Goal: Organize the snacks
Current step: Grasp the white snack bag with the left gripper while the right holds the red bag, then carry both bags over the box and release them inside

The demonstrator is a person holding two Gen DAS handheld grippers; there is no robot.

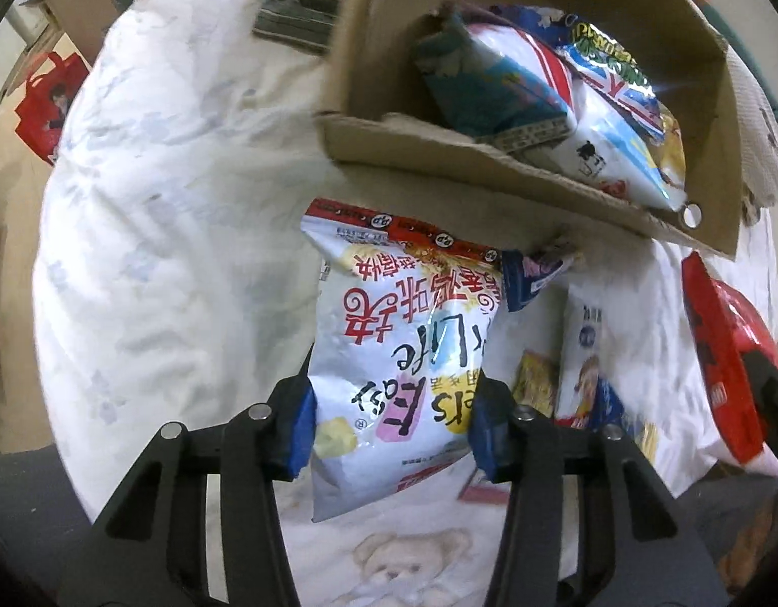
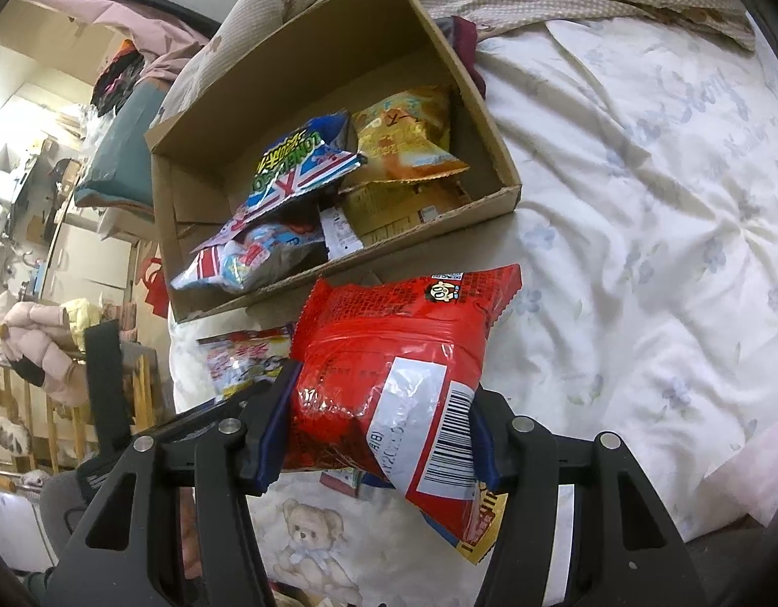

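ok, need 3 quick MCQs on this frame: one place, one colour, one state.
1. Where is the union-jack bag?
A. in the cardboard box
B. on the quilt beside the box
C. in the left gripper

2. What colour is the bag in the right gripper?
A. blue
B. red
C. green

3. What is the left gripper doing?
A. hanging open and empty
B. closed on the white bag
C. closed on the box wall

Answers:
1. A, it lies on the pile inside the box walls.
2. B, the red bag sits between its pads.
3. B, both blue pads press the white bag's sides.
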